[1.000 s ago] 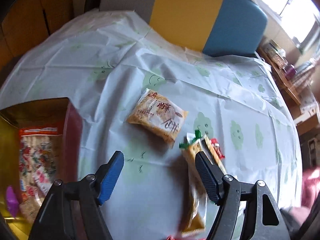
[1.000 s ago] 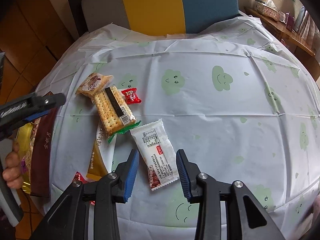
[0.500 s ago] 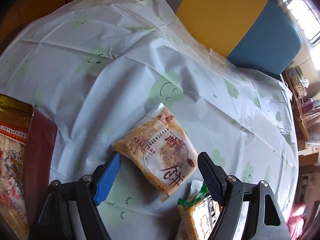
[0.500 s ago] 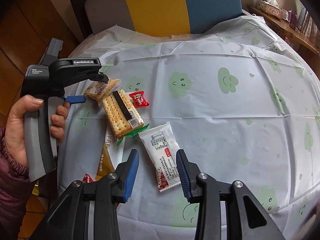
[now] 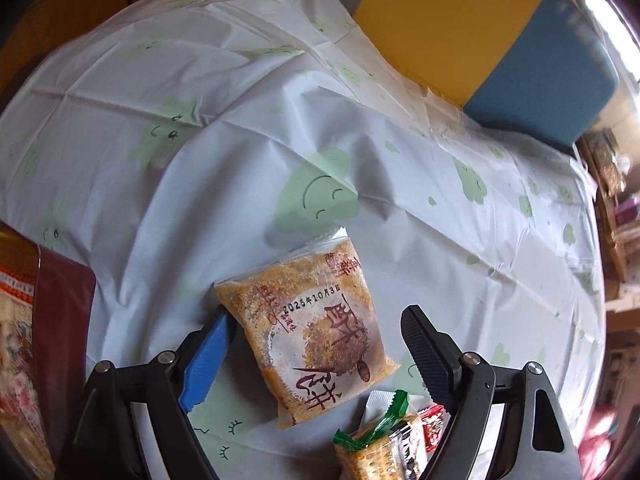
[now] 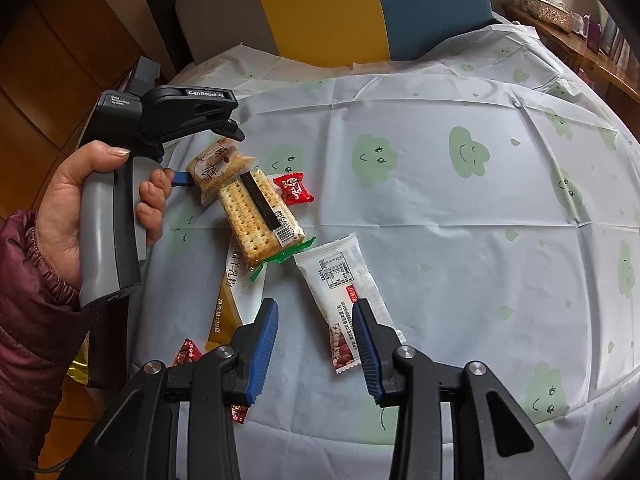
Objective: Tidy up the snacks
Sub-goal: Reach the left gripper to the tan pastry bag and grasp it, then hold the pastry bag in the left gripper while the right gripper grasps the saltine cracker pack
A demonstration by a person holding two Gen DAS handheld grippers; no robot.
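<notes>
An orange pastry packet (image 5: pixel 316 328) with brown lettering lies on the cloud-print tablecloth (image 5: pixel 240 120). My left gripper (image 5: pixel 316 356) is open with its jaws on either side of the packet; its blue finger (image 5: pixel 206 362) is close to the packet's left edge. The same packet (image 6: pixel 218 168) and left gripper (image 6: pixel 208 152) show in the right wrist view. My right gripper (image 6: pixel 316 344) is open and empty, hovering above a white snack bar packet (image 6: pixel 344 292). A cracker packet (image 6: pixel 260 216) and a red candy (image 6: pixel 294 190) lie between them.
A dark red box (image 5: pixel 44 340) holding snacks stands at the table's left edge. A gold-and-white sachet (image 6: pixel 232 300) lies under the crackers, with small red candies (image 6: pixel 188 354) near the front edge. A yellow and blue chair back (image 6: pixel 360 4) stands behind the table.
My left gripper has moved forward and down from beside the red box until its open jaws straddle the orange pastry packet. My right gripper has held still.
</notes>
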